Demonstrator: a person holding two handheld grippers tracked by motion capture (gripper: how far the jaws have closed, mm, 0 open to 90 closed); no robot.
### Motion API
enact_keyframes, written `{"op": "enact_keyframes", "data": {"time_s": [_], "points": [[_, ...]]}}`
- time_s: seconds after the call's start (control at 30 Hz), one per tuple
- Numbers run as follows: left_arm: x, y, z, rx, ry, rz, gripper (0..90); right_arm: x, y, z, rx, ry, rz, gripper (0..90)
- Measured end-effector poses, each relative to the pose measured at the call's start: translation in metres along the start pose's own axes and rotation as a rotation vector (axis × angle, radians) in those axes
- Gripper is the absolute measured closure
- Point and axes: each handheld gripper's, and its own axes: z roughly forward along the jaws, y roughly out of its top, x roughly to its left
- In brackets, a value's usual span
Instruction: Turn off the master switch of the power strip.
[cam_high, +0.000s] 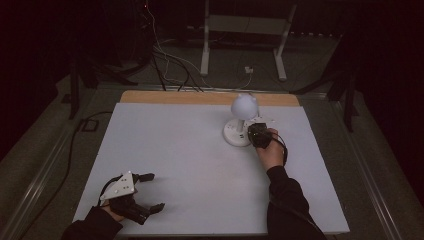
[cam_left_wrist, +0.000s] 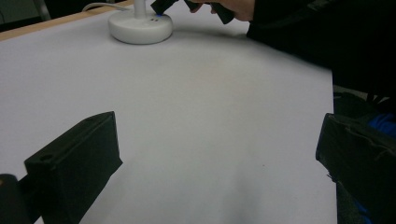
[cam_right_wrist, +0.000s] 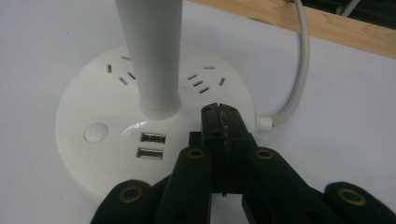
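Desk lamp (cam_high: 241, 120) stands on the white table top (cam_high: 190, 160) toward one o'clock of the board's centre in the high view, near the far wooden edge (cam_high: 200, 97). Its round white base (cam_right_wrist: 116, 135) carries socket slots (cam_right_wrist: 204, 80), two USB ports (cam_right_wrist: 152, 145) and a round button (cam_right_wrist: 95, 132); a tapering white stem (cam_right_wrist: 152, 51) rises from the centre to a rounded white head (cam_high: 244, 105). A white cable (cam_right_wrist: 299, 70) leaves the base at three o'clock in the right gripper view and runs toward the wooden edge.

Right gripper (cam_right_wrist: 219, 122) is held in the right hand (cam_high: 271, 152) at the four o'clock side of the base in the high view. Its jaws are pressed together with nothing between them, and their joined tip sits over the top of the base, just beside the foot of the stem and near the USB ports. Whether the tip touches the base cannot be told.

Left gripper (cam_high: 150, 192) lies at seven o'clock on the table, near the front edge and well apart from the lamp. Its jaws are spread wide with bare table between them. From its own view the base shows at eleven o'clock, with the right hand beside it.
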Motion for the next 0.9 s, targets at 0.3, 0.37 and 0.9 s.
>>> {"op": "enact_keyframes", "data": {"time_s": [0.3, 0.37, 0.9], "points": [[0.001, 0.0, 0.0, -0.001, 0.001, -0.004, 0.3, 0.0, -0.002, 0.0, -0.019, -0.002, -0.004, 90.0], [0.001, 0.0, -0.001, -0.002, 0.001, -0.004, 0.3, 0.001, -0.003, -0.001, -0.027, -0.009, -0.007, 90.0], [0.001, 0.0, -0.002, -0.006, 0.001, 0.0, 0.3, 0.004, -0.001, -0.018, -0.14, 0.006, 0.015, 90.0]]}}
